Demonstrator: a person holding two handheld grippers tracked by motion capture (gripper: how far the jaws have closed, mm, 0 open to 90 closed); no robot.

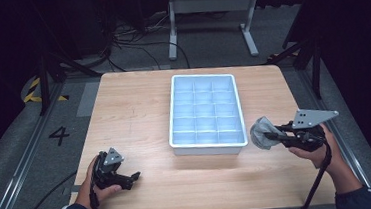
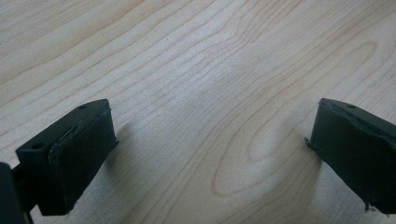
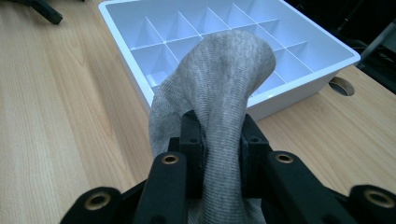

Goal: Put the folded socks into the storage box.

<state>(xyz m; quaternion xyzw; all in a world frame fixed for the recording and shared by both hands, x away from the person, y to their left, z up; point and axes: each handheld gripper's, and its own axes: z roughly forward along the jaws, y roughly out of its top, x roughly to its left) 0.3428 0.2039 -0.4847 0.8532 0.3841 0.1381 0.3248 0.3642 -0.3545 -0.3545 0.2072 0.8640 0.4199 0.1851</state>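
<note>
right gripper (image 1: pixel 272 136) clamped on a grey sock (image 1: pixel 261 132); in the right gripper view the knit fabric (image 3: pixel 219 93) is pinched between the two black jaws and bulges up and over them, folded into a rounded hump. sock is off the table surface, held just beside the right near corner of the white divided tray (image 1: pixel 176 110), at about rim height. whether fabric touches the tray wall, cannot tell.

tray sits mid-table on the light wooden table (image 1: pixel 133 108), long side running away from the person, grid of small compartments (image 3: pixel 154 51), those in view bare.

left gripper (image 1: pixel 131 179) rests low at the near left of the table, well apart from tray and sock. left gripper view: jaws stand wide apart, bare wood grain (image 2: pixel 210 116) between the pads (image 2: pixel 79 154), nothing held.

round cable hole (image 3: pixel 342 86) in the tabletop shows past the tray corner in the right gripper view.
</note>
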